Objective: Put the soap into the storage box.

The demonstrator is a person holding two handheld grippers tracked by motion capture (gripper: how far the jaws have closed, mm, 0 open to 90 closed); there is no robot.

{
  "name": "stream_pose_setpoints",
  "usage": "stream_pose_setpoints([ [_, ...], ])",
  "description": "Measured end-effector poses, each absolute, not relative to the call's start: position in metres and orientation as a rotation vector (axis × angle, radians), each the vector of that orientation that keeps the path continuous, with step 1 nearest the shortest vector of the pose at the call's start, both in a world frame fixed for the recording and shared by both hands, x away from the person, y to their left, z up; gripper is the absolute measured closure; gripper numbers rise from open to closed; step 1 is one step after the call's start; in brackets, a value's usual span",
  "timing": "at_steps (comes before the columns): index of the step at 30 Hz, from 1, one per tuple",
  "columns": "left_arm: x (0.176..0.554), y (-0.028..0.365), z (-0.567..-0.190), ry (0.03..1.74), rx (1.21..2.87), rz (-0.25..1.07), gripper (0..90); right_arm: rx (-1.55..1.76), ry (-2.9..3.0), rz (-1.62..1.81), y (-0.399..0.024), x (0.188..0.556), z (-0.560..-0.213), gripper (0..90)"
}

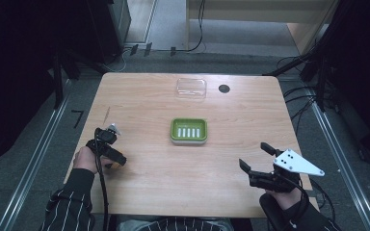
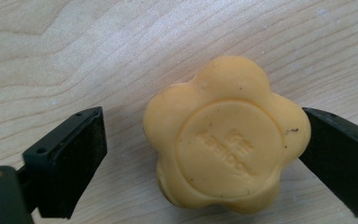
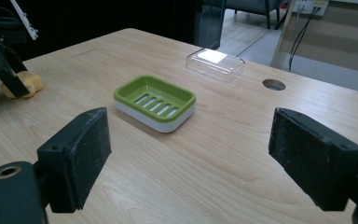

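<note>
Jaws of left gripper straddle soap; dish apart.

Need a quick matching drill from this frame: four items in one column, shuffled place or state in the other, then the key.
Items:
1. soap
2. green soap dish
3. clear lid
4. right hand-held gripper

Descriptions:
A. far edge of the table, beside a round hole
B. open, nothing between its jaws
C. table centre, empty
D. between the left hand-held gripper's open jaws

Pairs: 1-D, 2-C, 3-A, 4-B
</note>
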State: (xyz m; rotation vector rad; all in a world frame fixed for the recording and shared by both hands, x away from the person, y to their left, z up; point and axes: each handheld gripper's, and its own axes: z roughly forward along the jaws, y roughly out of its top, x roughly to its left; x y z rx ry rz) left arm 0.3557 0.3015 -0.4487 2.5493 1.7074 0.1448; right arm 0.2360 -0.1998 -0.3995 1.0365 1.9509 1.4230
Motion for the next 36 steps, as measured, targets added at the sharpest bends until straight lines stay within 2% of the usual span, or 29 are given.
stream_pose_setpoints([
  [11,0.3555,0.2992,-0.4517,1.685,2.573,0.114,17.0,1.037,1.951,1.422,-0.1998,0.236,-0.3995,13.5],
  [19,0.3532,0.2953,-0.4509,1.677,2.576,0.149,25.0,1.037,1.95,1.423,-0.2002,0.236,-0.3995,13.5],
  [36,0.3507,0.2948,-0.4475,1.653,2.582,0.135,25.8,1.038,1.948,1.428,-0.2003,0.2366,-0.3995,13.5],
])
